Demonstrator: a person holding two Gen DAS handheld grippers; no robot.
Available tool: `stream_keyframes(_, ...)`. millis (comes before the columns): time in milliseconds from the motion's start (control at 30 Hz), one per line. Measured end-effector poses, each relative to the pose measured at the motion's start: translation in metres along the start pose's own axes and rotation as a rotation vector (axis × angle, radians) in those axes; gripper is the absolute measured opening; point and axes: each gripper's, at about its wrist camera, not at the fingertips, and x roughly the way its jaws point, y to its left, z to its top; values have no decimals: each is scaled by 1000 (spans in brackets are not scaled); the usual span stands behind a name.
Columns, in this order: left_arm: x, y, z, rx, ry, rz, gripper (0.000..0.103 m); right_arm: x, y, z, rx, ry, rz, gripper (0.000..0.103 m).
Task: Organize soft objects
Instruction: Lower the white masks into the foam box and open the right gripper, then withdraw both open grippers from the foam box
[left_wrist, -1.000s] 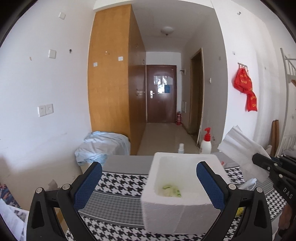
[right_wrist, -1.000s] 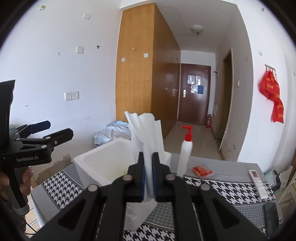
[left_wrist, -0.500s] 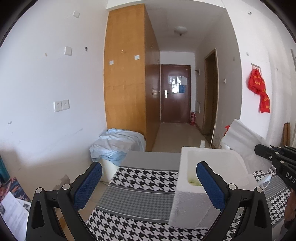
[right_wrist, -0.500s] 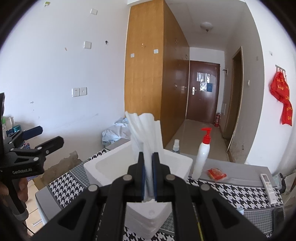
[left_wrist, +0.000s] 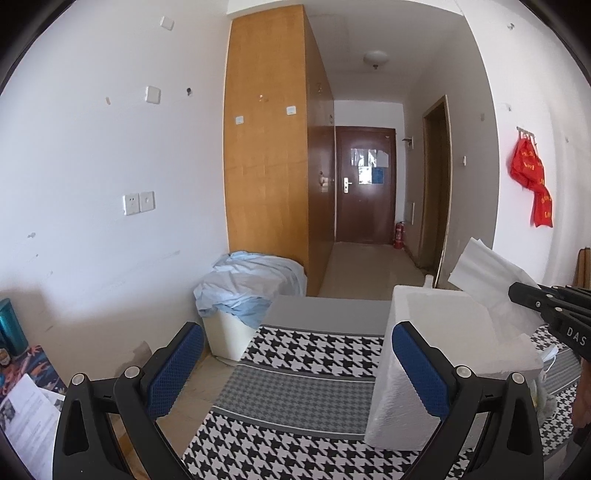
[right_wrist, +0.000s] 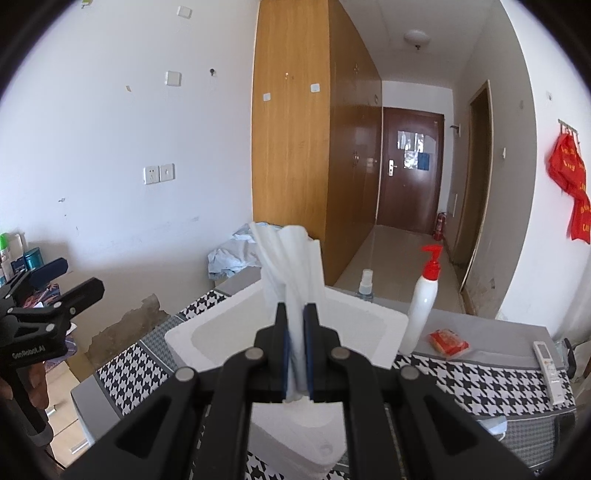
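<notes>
White foam box (right_wrist: 369, 325) interior mostly hidden; right gripper (right_wrist: 294, 354) jaws pinching white foam sheet (right_wrist: 291, 269) above it, left gripper (left_wrist: 295, 365) jaws spread.

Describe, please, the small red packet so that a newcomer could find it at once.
Start at the white foam box on the houndstooth-covered table. Just right of it stands a white pump bottle; the red packet lies flat beside its base on the grey strip, the only red thing lying there.

the foam box (right_wrist: 373, 325) sits on the table (right_wrist: 491, 369), the pump bottle (right_wrist: 421, 306) just right of it, the remote (right_wrist: 549, 363) further right.
</notes>
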Motion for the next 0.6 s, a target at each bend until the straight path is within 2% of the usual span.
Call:
stream_keyframes(167, 2, 7, -3, -12, 7, 4, 102, 12, 1, -2, 17, 26, 2, 10)
stream_keyframes(200, 3, 8, -3, -14, 8, 5, 102, 14, 1, -2, 22, 28, 1, 15)
stream_keyframes(233, 4, 9, -4, -15, 11, 5, 102, 16, 0, -2, 28, 29, -2, 29)
stream_keyframes(267, 6, 10, -3, -15, 13, 6, 102, 17, -1, -3, 31, 30, -3, 38)
stream_keyframes(300, 7, 11, -3, -15, 15, 7, 102, 17, -2, -3, 37, 28, 7, 54)
stream_keyframes(333, 8, 12, -4, -15, 17, 7, 102, 17, -1, -3, 41, 22, 15, 62)
stream_keyframes(400, 10, 14, -4, -19, 20, 6, 102, 17, -1, -3, 38, 18, 11, 62)
stream_keyframes(467, 13, 15, -4, -21, 23, 4, 102, 18, 0, -4, 38, 23, 11, 68)
stream_keyframes(600, 15, 17, -5, -26, 25, -1, 102, 16, 1, -4, 45, 16, 20, 88)
